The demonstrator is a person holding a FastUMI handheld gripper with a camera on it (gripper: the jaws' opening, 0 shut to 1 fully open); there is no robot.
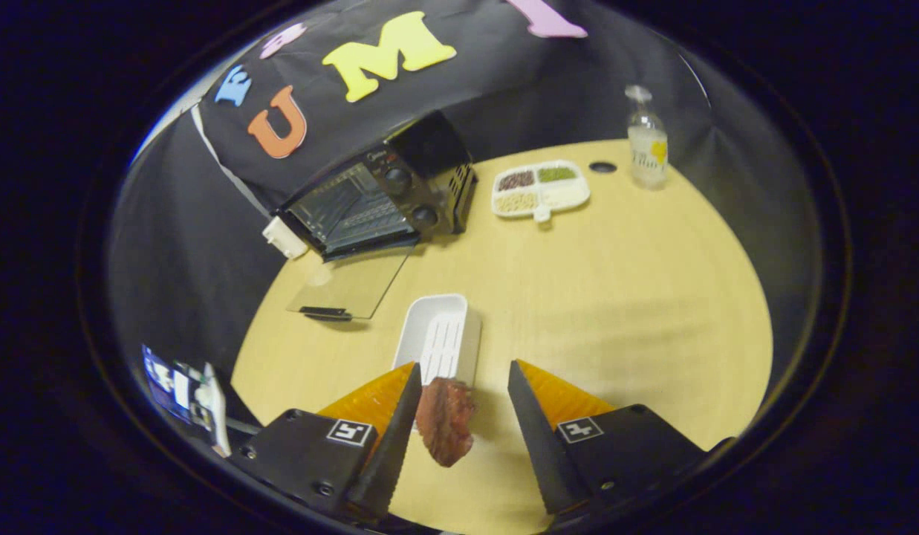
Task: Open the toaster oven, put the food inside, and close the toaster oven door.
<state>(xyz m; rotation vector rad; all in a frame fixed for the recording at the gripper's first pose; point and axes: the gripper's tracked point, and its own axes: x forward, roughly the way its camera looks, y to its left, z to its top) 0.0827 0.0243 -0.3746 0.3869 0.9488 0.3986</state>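
The tool [463,379] is open wide. A piece of food [445,420], dark red-brown and bumpy like cooked meat, sits between its fingers. It is right up against one finger [400,423] and apart from the other finger. I cannot tell if it touches that first finger or only lies on the desk [615,297] below. The fingers are flat with little saw-like teeth along the inner edges.

Just ahead of the fingers is a white plastic tray [437,340], long with round corners and ridges on its floor. Beyond it stands the toaster oven [381,197]. It is a black metal box with two round knobs. Its glass door [351,286] is open and lies flat over the desk. A wire rack shows inside. Small writing above the knobs is too small to read.

The desk is round, smooth pale wood. Far across it are a white dish with four parts [541,190] holding beans and grains, and a clear spray bottle [646,137] with a label too blurry to read.
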